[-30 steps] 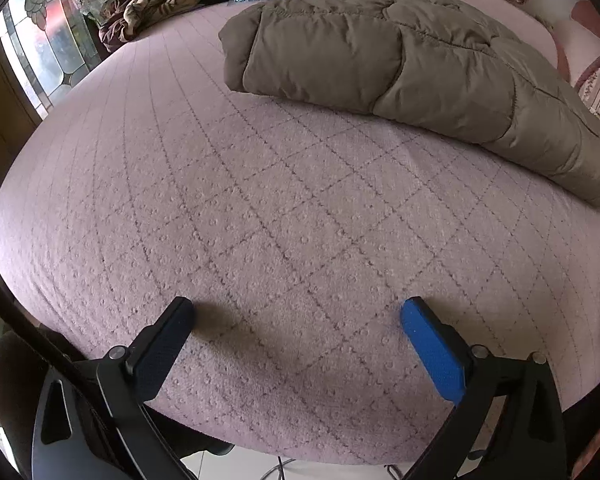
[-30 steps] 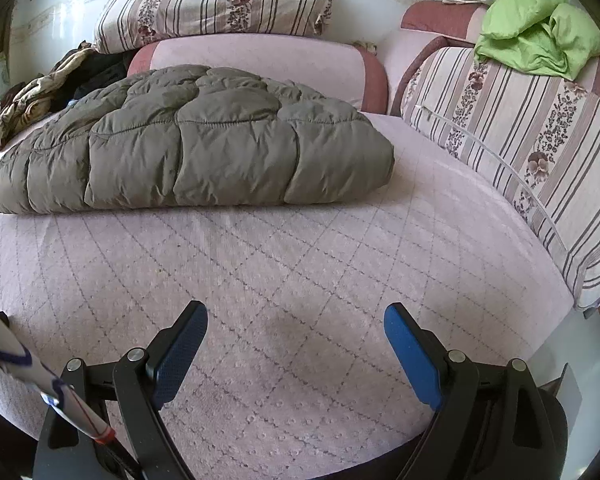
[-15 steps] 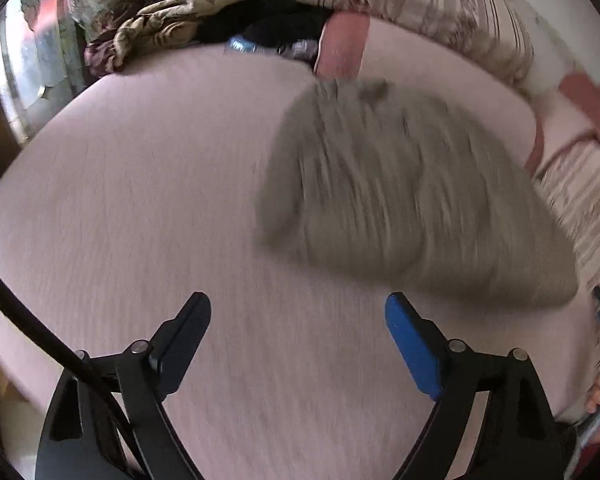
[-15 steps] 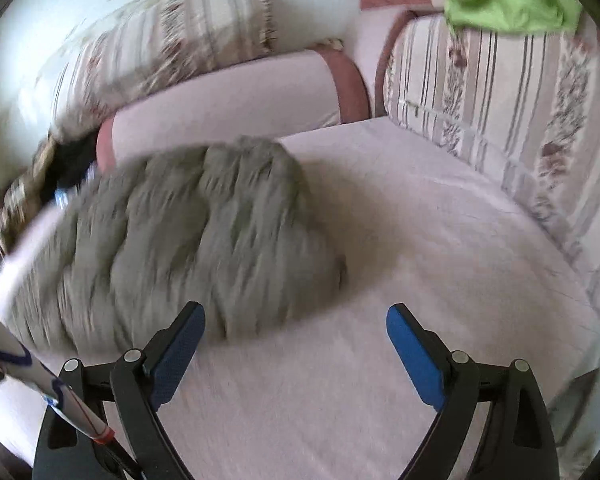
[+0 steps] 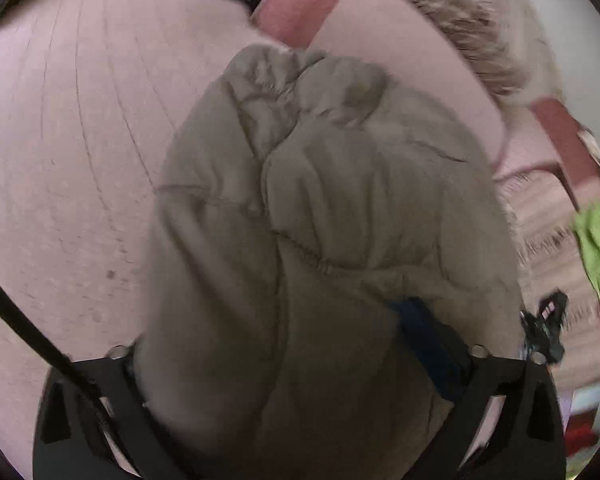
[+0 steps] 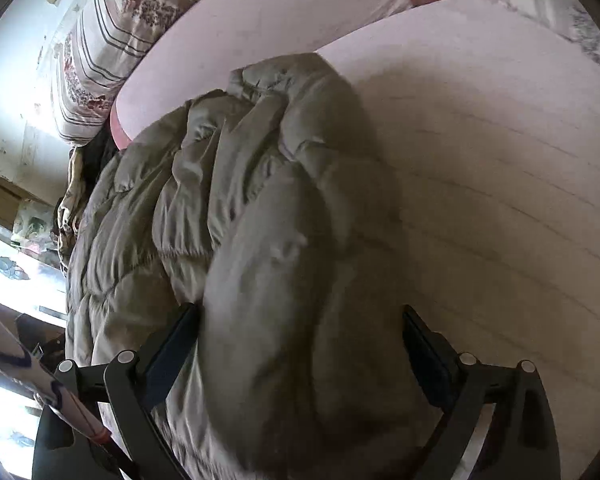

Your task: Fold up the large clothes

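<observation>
Pink quilted bed (image 5: 68, 128) carried the task's thing, with striped cushions (image 6: 112, 36) along its far side. Puffy khaki jacket (image 5: 320, 208) lay bunched on the bed and filled the middle of both wrist views.

Left gripper (image 5: 296, 344): fingers spread wide, jacket bulk pushed in between them; the blue pad showed against the fabric, the other finger was hidden behind it. No pinch made.

Right gripper (image 6: 300, 344): fingers wide apart, straddling a thick roll of the jacket, one finger touching its side. Nothing clamped.

Handling, judged: padded, soft, springy, light for its bulk; shell looked smooth, likely slippery. A thick roll would probably squeeze out of the fingers. Better hold judged to be a stitched seam or thin edge such as hem or cuff. Both views were motion-blurred, so edges were hard to locate.
</observation>
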A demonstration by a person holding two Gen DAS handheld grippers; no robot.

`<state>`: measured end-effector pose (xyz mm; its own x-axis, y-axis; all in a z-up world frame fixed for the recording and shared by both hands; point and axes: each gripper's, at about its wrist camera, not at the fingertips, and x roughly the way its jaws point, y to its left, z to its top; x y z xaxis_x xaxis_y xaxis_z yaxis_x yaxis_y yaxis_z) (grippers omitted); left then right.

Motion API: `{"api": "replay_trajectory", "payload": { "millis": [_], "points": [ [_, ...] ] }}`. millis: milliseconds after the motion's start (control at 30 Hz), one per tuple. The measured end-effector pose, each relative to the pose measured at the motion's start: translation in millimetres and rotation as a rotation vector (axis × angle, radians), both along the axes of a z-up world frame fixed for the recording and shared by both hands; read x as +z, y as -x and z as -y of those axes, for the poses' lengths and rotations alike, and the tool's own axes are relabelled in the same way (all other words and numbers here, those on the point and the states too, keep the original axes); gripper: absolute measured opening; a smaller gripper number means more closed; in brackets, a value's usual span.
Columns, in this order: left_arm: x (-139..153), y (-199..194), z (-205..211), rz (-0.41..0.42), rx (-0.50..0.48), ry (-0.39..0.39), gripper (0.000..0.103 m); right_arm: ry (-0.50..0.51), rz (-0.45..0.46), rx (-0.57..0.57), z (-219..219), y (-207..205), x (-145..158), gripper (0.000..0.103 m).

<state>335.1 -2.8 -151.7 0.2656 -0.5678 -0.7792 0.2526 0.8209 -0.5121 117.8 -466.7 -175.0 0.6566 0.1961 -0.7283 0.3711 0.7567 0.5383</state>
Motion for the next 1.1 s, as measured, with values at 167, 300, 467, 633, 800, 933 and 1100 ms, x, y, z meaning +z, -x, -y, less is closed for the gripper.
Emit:
{"api": "replay_trajectory", "payload": {
  "millis": [167, 300, 467, 633, 800, 933, 1100],
  "points": [
    [9.6, 12.2, 10.5, 0.006, 0.092, -0.067, 0.093, -0.035, 0.022, -0.046, -2.6, -7.1, -5.1, 0.088],
    [29.0, 43.5, 10.3, 0.059, 0.077, -0.121, 0.065, -0.052, 0.044, -0.008, -6.0, 12.1, 8.8, 0.052],
    [30.5, 58.5, -3.6, 0.070, 0.055, -0.149, 0.069, -0.010, 0.054, 0.030, -18.9, 45.2, 15.0, 0.048],
    [29.3, 27.7, 8.6, 0.106, 0.101, -0.210, 0.087, -0.004, 0.050, -0.039, -13.9, 44.4, 8.1, 0.056],
    [24.5, 11.1, 25.3, 0.144, 0.125, -0.290, 0.099, 0.028, 0.055, -0.078, -9.7, 38.0, 2.5, 0.064],
    [36.3, 21.0, 17.0, 0.191, 0.125, -0.316, 0.099, -0.012, 0.038, -0.176, 3.7, 48.5, -10.0, 0.089],
    [85.2, 53.4, 4.1, 0.368, 0.156, -0.385, 0.099, 0.073, 0.037, -0.307, 6.1, 69.8, 21.4, 0.090]
  ]
}}
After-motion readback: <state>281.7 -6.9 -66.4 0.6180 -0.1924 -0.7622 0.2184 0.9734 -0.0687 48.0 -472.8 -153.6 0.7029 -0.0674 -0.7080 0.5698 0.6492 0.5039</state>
